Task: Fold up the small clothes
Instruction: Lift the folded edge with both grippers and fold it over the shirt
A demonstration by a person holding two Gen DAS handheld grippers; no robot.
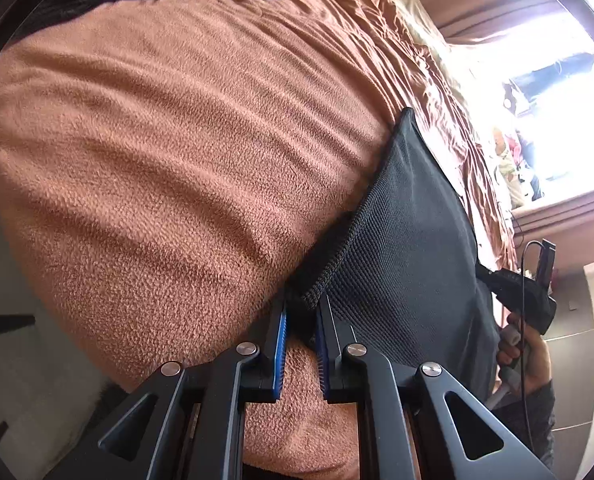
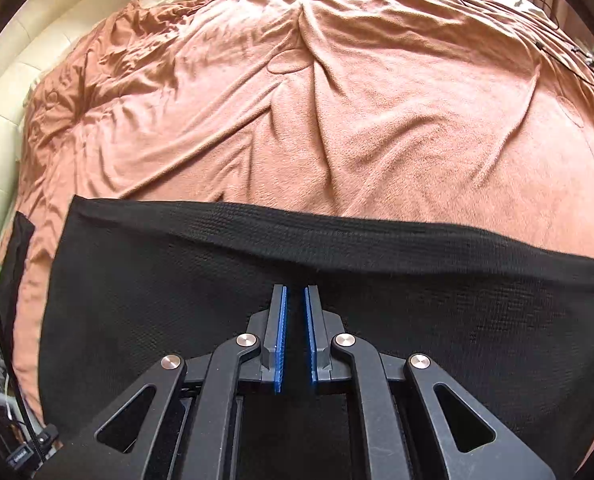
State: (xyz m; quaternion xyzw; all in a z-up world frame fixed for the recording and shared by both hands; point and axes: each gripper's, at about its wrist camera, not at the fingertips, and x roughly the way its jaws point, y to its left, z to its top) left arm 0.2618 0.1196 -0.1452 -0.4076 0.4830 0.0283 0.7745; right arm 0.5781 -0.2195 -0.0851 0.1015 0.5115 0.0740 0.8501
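The black knit garment (image 2: 257,280) lay on the brown blanket (image 2: 337,120), soft and light; its thick hem looked the surest hold. The left gripper (image 1: 301,320) pinched a corner, the right gripper (image 2: 296,292) was nearly shut, its catch hidden. The garment's near edge was cut off.

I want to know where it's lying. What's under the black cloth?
The black cloth lies on a fuzzy brown blanket that spreads out all around it. Whatever is under the cloth's middle is covered, so I can't see it.
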